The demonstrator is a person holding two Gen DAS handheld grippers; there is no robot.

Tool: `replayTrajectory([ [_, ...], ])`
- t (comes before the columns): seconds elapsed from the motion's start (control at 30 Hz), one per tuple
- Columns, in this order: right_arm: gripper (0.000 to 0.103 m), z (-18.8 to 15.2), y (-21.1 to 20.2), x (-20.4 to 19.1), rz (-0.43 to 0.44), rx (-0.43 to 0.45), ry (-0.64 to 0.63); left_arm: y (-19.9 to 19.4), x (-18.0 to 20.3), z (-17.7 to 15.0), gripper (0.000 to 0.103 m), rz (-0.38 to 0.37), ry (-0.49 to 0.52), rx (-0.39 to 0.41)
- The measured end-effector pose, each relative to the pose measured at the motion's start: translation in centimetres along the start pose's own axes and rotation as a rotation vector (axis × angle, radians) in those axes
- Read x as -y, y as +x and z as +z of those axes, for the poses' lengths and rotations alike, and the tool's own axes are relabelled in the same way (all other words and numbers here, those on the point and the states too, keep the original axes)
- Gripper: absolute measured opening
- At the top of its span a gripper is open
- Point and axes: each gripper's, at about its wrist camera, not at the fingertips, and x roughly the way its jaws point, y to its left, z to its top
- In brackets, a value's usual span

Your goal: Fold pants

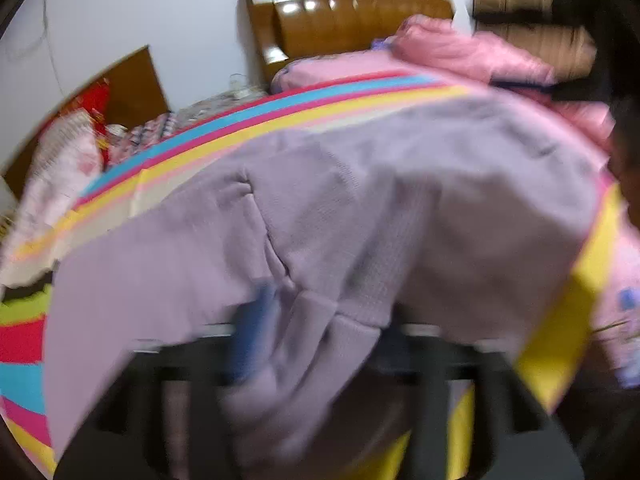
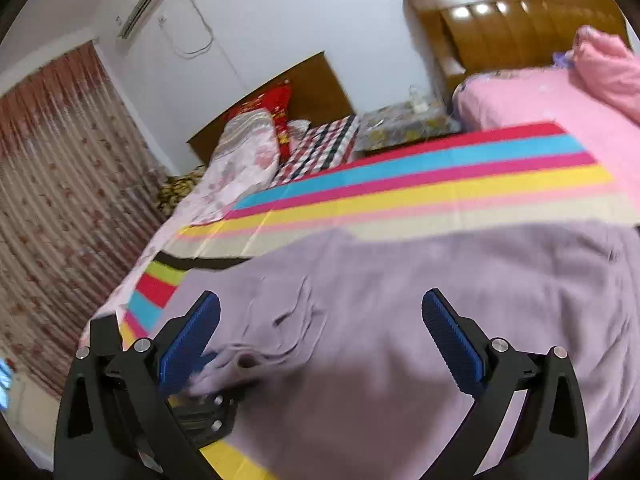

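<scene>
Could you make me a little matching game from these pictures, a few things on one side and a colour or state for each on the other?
Things:
1. pants
2. headboard
3. right gripper
4. left gripper

Descriptions:
A. open
B. lilac
C. shut on cloth
D. glossy brown wood

Pairs: 1-B, 2-D, 3-A, 4-C

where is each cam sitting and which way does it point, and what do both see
Left wrist: on the left gripper, looking across the bed toward the wooden headboard; lilac pants bunch between its blurred fingers.
Right wrist: on the right gripper, jaws wide apart over the pants, facing the curtain and wall.
Shared: pants, striped sheet, headboard, pink quilt.
</scene>
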Motion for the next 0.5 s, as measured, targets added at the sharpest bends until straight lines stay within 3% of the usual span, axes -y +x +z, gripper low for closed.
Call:
replayTrajectory([
  [0.07,0.098,-0.7,0.9,-0.3,0.062,-0.041,0.048,-4.3,-1.4,-0.9,0.100,-0.010,-0.061,0.144],
  [0.13,0.098,-1.9,2.1,-0.9,0.146,-0.120,0.112,-7.9,-3.8,-2.4,0.100,0.012,-0.145,0.232],
  [0.23,0.089,-5.0,3.9,-2.9,0.264,-0.261,0.134,-9.8,-6.8,-4.8,0.101,0.138,-0.250,0.254],
  [0.3,0.082,-6.6,4.8,-4.3,0.271,-0.343,0.116,-10.2,-9.8,-7.1,0.101,0.246,-0.338,0.221],
  [0.37,0.077,-7.6,5.9,-5.3,0.244,-0.399,0.089,-10.8,-11.9,-8.8,0.101,0.300,-0.421,0.216],
  [0.43,0.071,-8.2,6.7,-4.9,0.160,-0.413,0.097,-11.6,-13.0,-10.1,0.101,0.311,-0.477,0.246],
  [0.5,0.071,-8.1,7.2,-4.5,0.157,-0.422,0.113,-12.5,-13.0,-11.0,0.101,0.301,-0.500,0.268],
])
